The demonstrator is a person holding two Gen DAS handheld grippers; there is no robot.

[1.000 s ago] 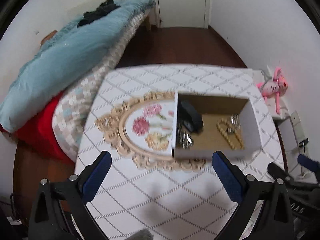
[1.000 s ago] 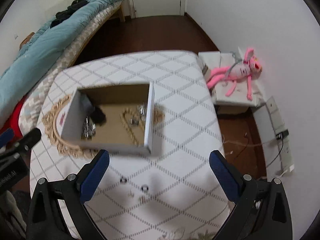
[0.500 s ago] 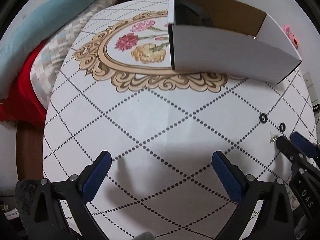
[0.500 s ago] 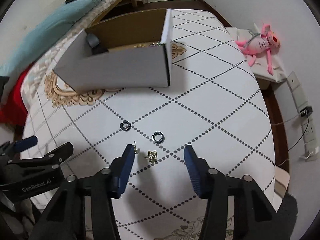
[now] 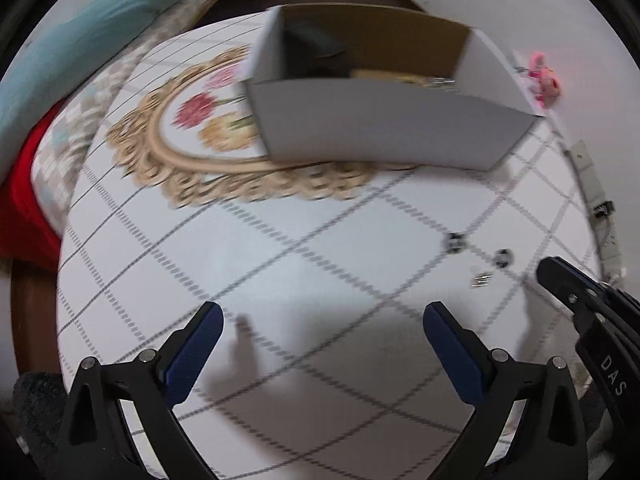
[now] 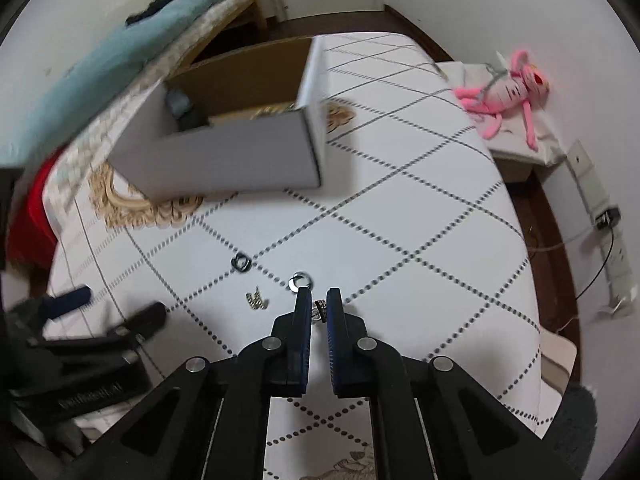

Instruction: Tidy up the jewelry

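Open white box (image 6: pixel 224 160) holding jewelry, 2 dark rings (image 6: pixel 242 262), gold earring (image 6: pixel 257 300) on tablecloth

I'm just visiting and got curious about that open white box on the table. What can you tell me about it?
The white box looks like cardboard: plain white outside, brown inside, open on top with no lid in view. It sits flat on the table, partly over the gold floral medallion. Inside lie a dark object at one end and gold beads near the middle. Neither gripper touches it.

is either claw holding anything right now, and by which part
The right claw pinches a small metal earring near its fingertips; which part cannot be told. The left claw is open, holding nothing.
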